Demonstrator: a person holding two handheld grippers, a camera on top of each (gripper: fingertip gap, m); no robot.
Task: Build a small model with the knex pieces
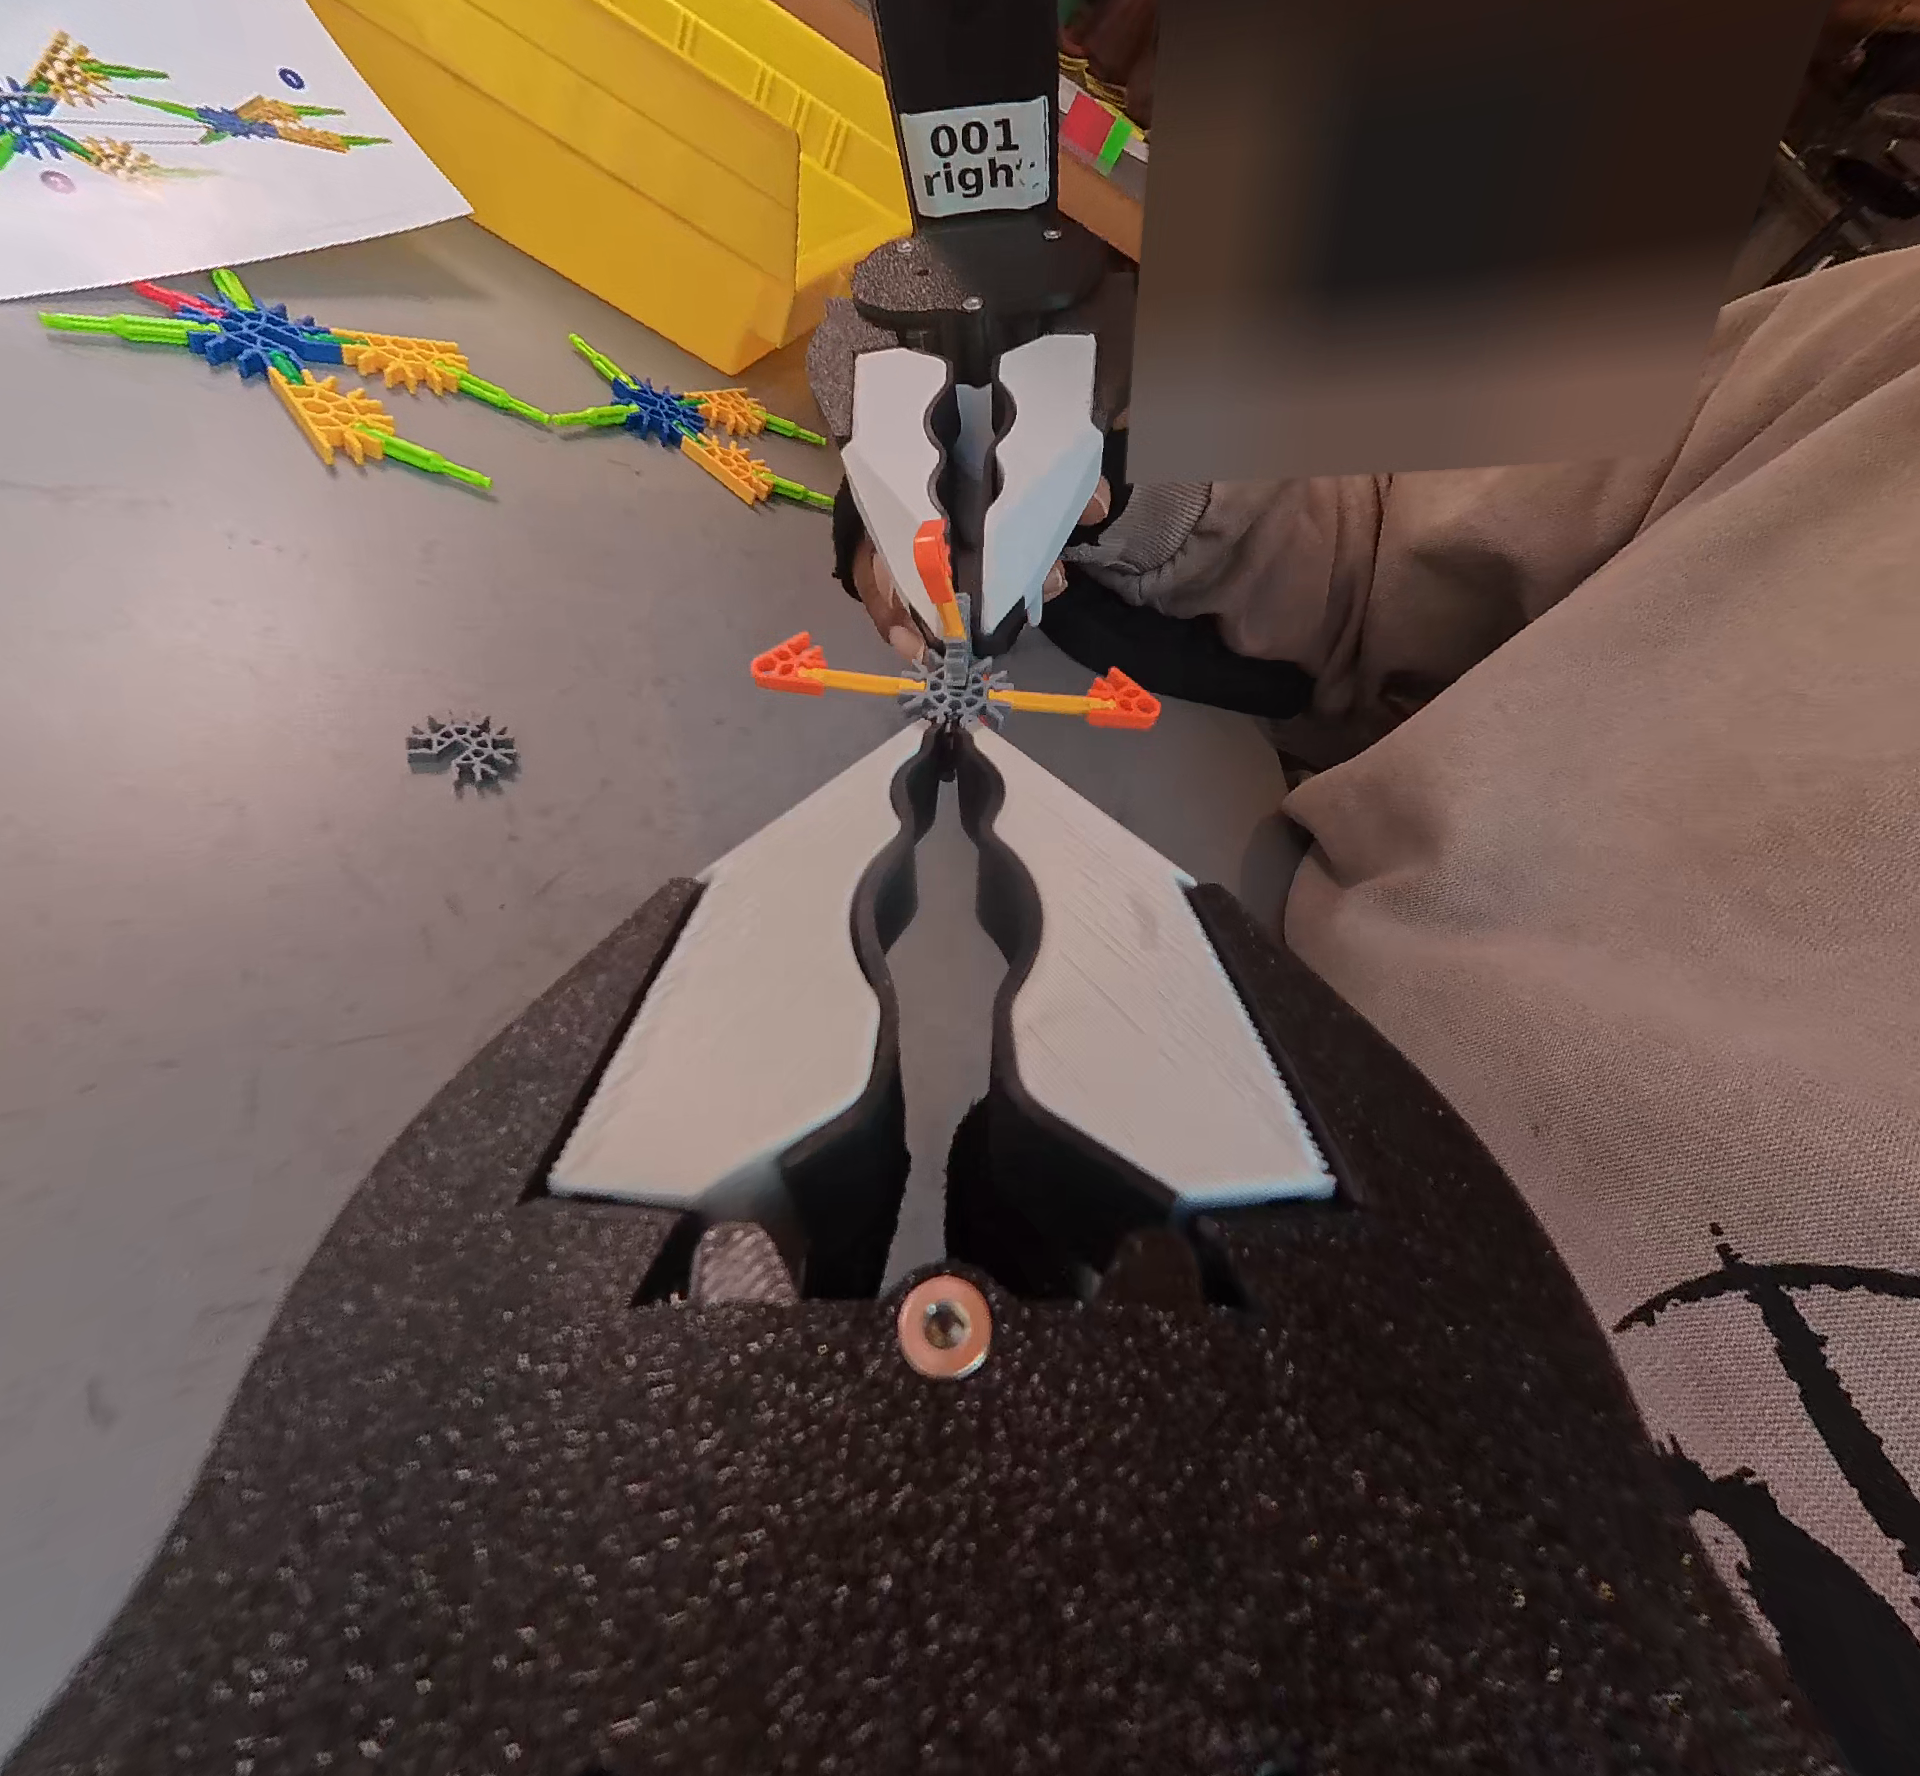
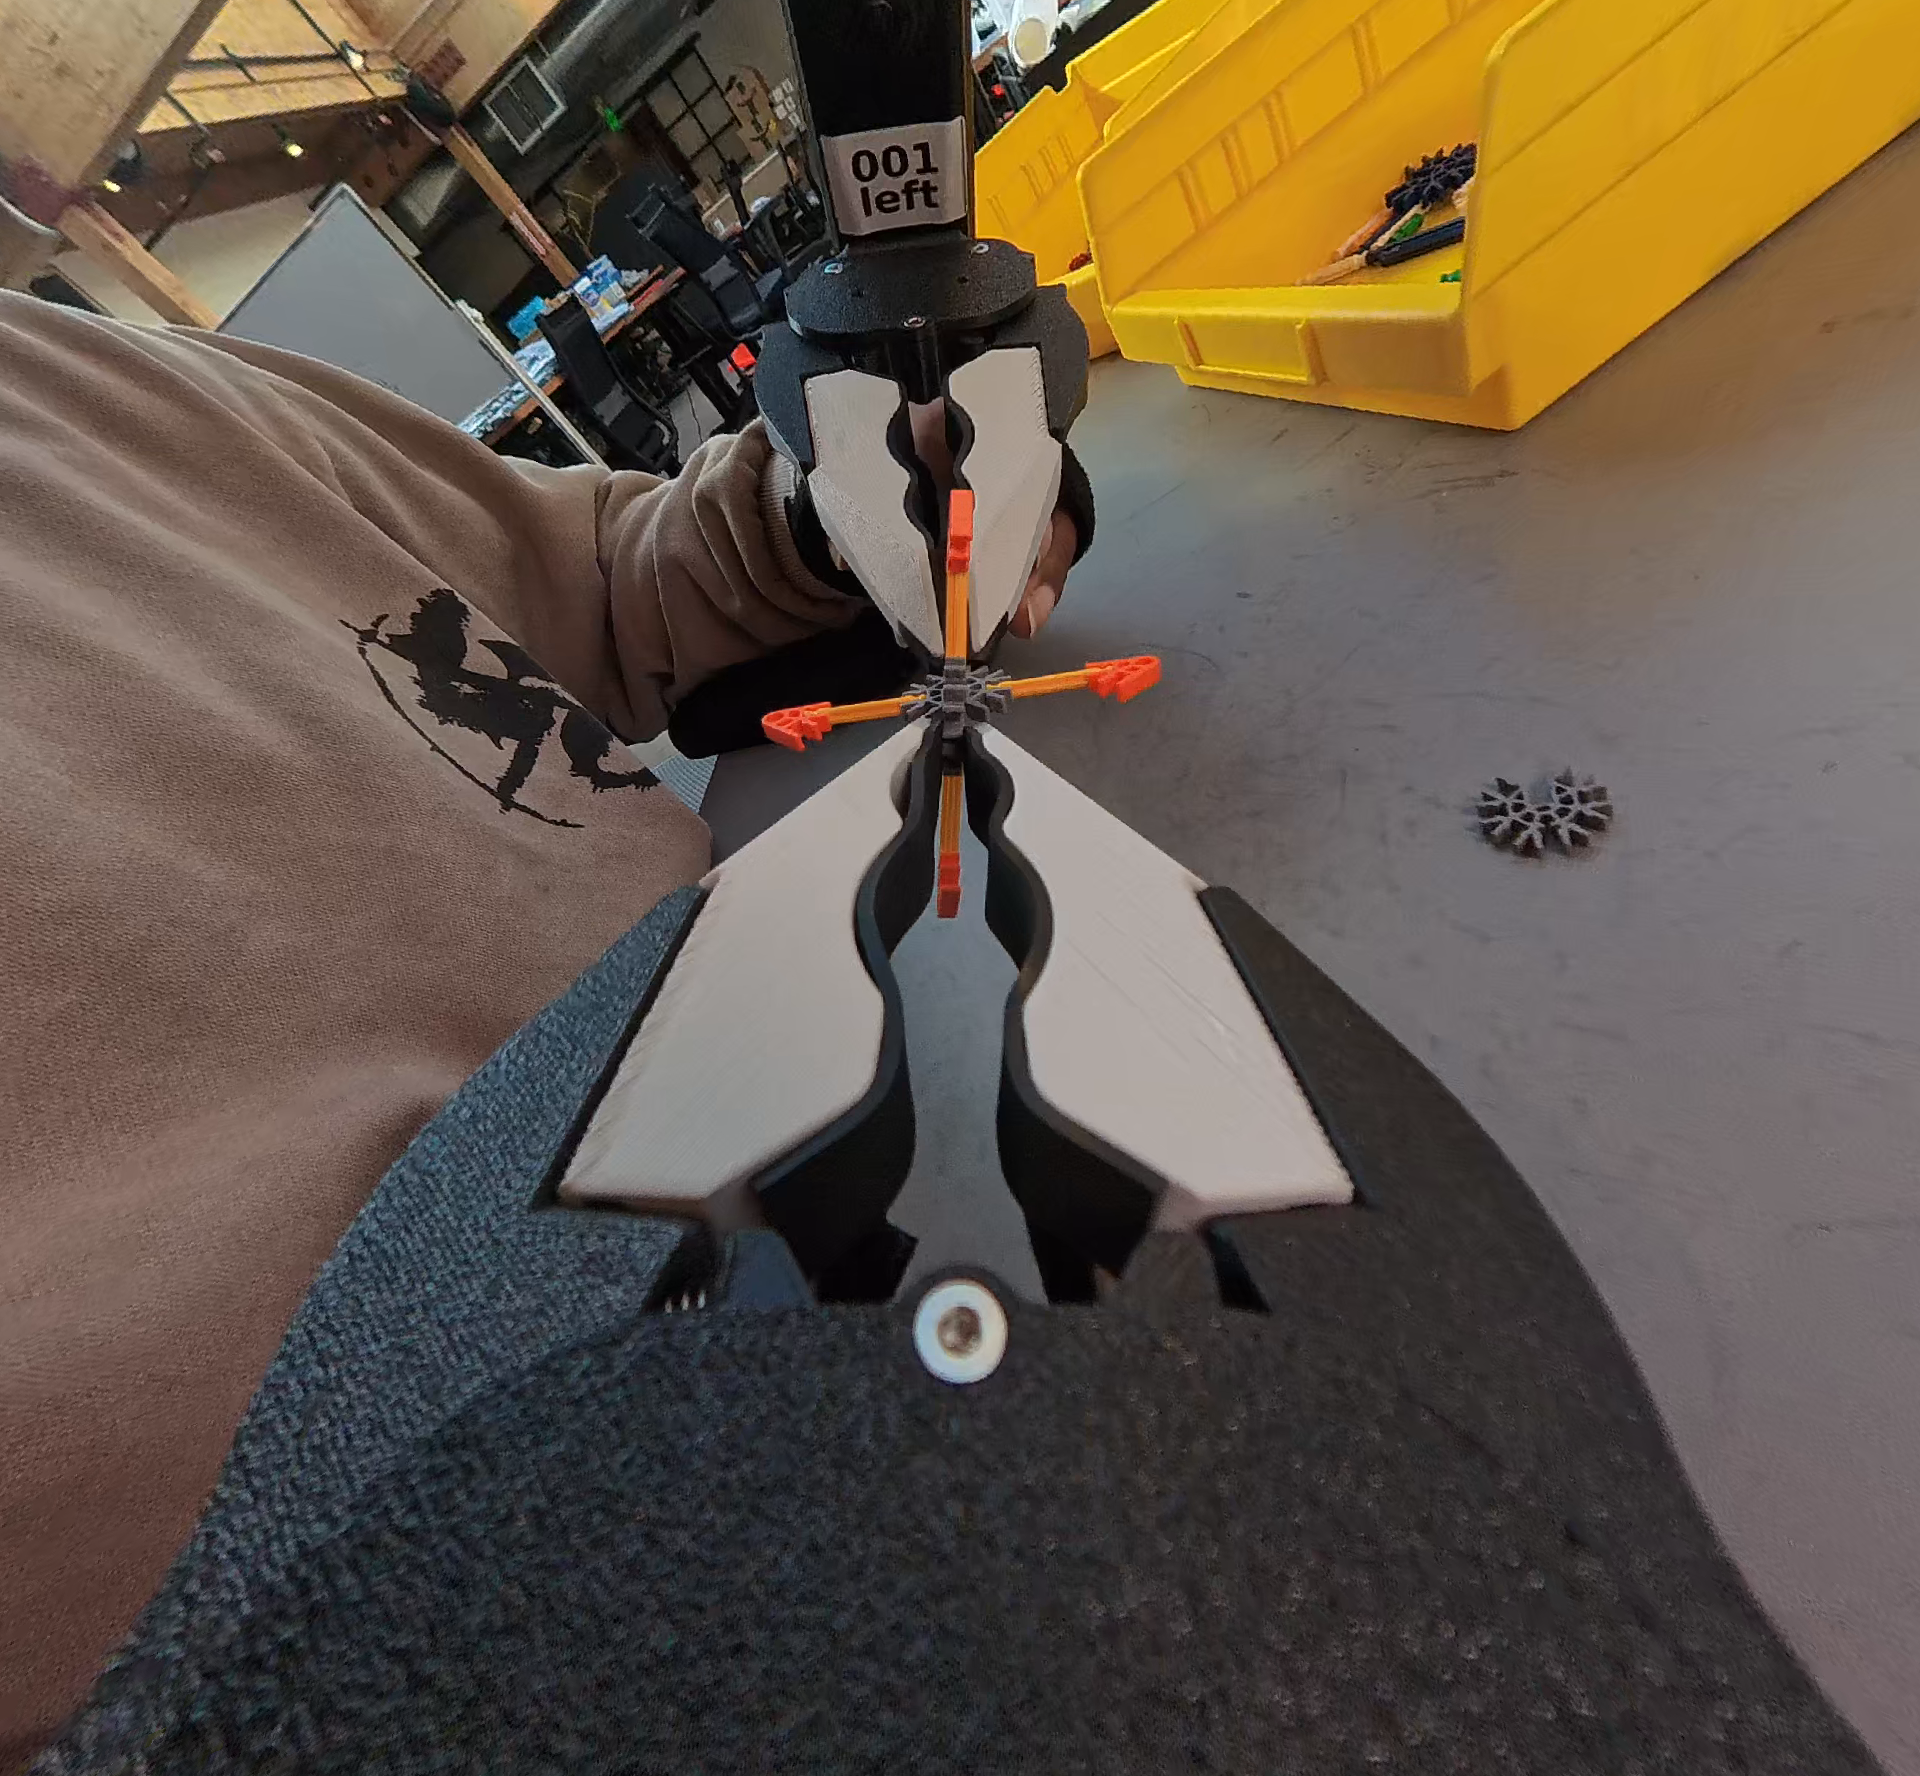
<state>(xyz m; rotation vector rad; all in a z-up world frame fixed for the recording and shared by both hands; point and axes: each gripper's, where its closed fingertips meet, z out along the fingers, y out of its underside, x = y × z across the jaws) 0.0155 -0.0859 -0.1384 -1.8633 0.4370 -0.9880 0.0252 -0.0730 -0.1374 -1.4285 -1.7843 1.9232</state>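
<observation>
A small assembly with a grey snowflake hub (image 1: pixel 954 692) (image 2: pixel 956 696), yellow-orange rods and orange end connectors (image 1: pixel 787 664) (image 2: pixel 1124 677) is held above the grey table between both grippers. My left gripper (image 1: pixel 948 739) is shut on it at the hub from the near side. My right gripper (image 2: pixel 951 739) is shut on it from the opposite side, with one rod and its orange connector (image 2: pixel 948 843) lying between its fingers. Each gripper shows tip to tip in the other's view: the right gripper (image 1: pixel 951 635) and the left gripper (image 2: pixel 951 651).
A grey double snowflake connector (image 1: pixel 462 750) (image 2: pixel 1545 812) lies loose on the table. Two blue, yellow and green assemblies (image 1: pixel 270 344) (image 1: pixel 665 412) lie by an instruction sheet (image 1: pixel 156 116). Yellow bins (image 1: pixel 623 116) (image 2: pixel 1455 272) with parts stand behind. The person's beige sleeve (image 1: pixel 1558 791) (image 2: pixel 260 687) is close. My two grippers' fingertips are within a few centimetres of each other.
</observation>
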